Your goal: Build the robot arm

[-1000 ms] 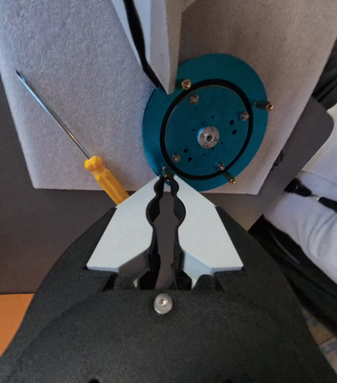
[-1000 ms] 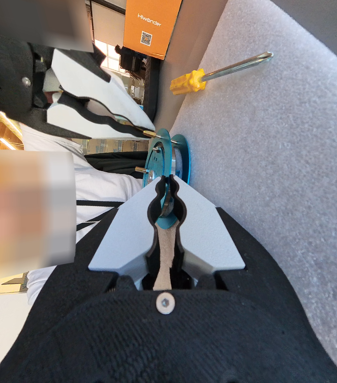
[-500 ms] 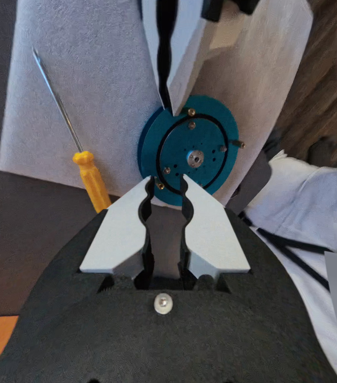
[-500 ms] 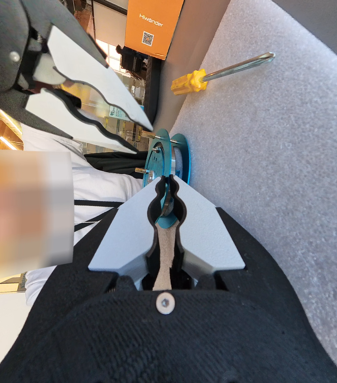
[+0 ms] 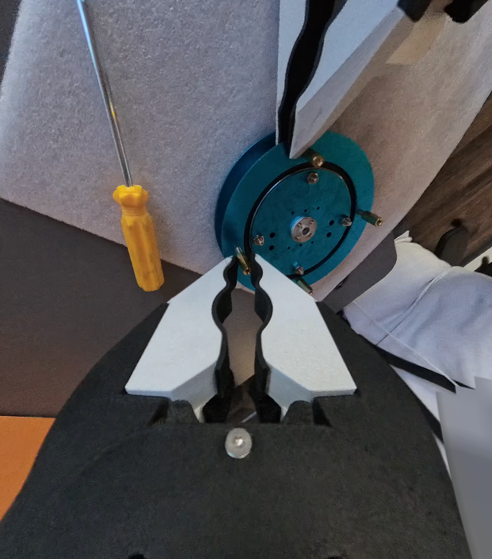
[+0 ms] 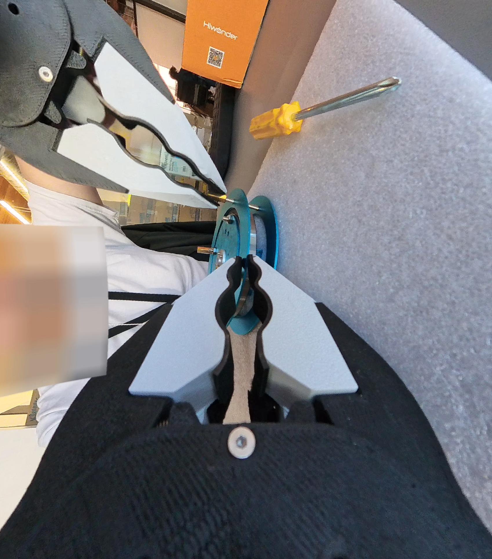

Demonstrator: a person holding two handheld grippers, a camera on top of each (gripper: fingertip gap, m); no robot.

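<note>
Left wrist view shows the left tongs point(image 5: 243, 257) narrowly apart, with a small brass standoff post point(image 5: 243, 263) between their tips; whether they press it I cannot tell. This post stands at the rim of a round teal metal two-disc assembly point(image 5: 287, 211), which rests on a grey foam sheet point(image 5: 178, 90) on the dark bench point(image 5: 27, 302). The right tongs point(image 6: 242, 257) are clamped on the upper disc's edge. A yellow-handled screwdriver point(image 5: 138, 239) lies beside, apart from both.

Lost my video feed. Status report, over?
Right gripper shut on blue disc assembly, held on edge against foam pad. Left gripper open around brass standoff. Yellow screwdriver lies beside.
</note>
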